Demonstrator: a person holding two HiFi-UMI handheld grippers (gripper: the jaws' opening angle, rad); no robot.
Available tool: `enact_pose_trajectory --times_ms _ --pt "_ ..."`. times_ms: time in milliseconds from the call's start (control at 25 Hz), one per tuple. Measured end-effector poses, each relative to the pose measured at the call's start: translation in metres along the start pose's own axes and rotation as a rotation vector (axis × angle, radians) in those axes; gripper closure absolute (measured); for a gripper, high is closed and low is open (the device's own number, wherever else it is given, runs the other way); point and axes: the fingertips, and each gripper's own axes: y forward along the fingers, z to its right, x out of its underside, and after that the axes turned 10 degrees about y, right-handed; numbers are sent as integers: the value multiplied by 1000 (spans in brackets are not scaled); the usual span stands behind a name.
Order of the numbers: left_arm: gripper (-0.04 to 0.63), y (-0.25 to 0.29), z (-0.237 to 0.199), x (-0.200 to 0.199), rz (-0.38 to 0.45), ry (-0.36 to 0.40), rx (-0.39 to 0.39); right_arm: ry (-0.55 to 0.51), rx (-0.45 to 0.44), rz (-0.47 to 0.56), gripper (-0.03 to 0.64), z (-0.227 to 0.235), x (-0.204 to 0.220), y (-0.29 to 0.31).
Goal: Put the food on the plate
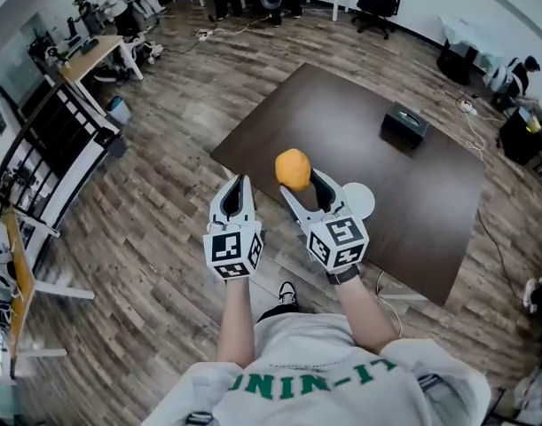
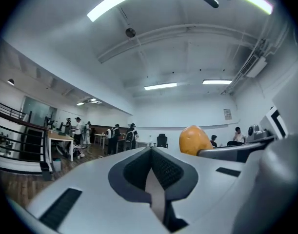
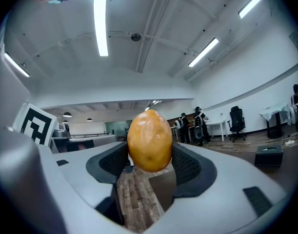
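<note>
Your right tongs (image 1: 303,187) are squeezing the round orange food (image 3: 149,140) in the air, near the white plate (image 1: 365,201). Your left tongs (image 1: 238,185) are closed on nothing. If you are letting go too high, it could be rolling off the table (image 1: 341,118)

Head view: plate (image 1: 366,200) shows approx. half, the rest hidden behind right gripper (image 1: 299,183). The food (image 1: 293,167) has its underside hidden by the jaws. In left gripper view its lower right is covered by the right gripper's jaw. The dark box (image 1: 404,124) on table (image 1: 341,114) is too small to tell what it is. Table's near edge is partly hidden behind that gripper & the forearm (image 1: 364,304). The people (image 1: 115,3) in bkgd are too small & blurred. The person's torso (image 1: 315,384) is cut off by btm edge.
</note>
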Motion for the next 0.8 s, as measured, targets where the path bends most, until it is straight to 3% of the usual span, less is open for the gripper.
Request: enact_pose_trajectory --times_ms 360,640,800 --pt "581 156 44 13 30 -13 323 11 277 80 321 116 -29 49" --pt "583 211 143 29 27 -34 564 21 502 99 322 203 -34 5" --pt "583 230 195 32 23 -27 665 45 590 111 321 244 -34 -22"
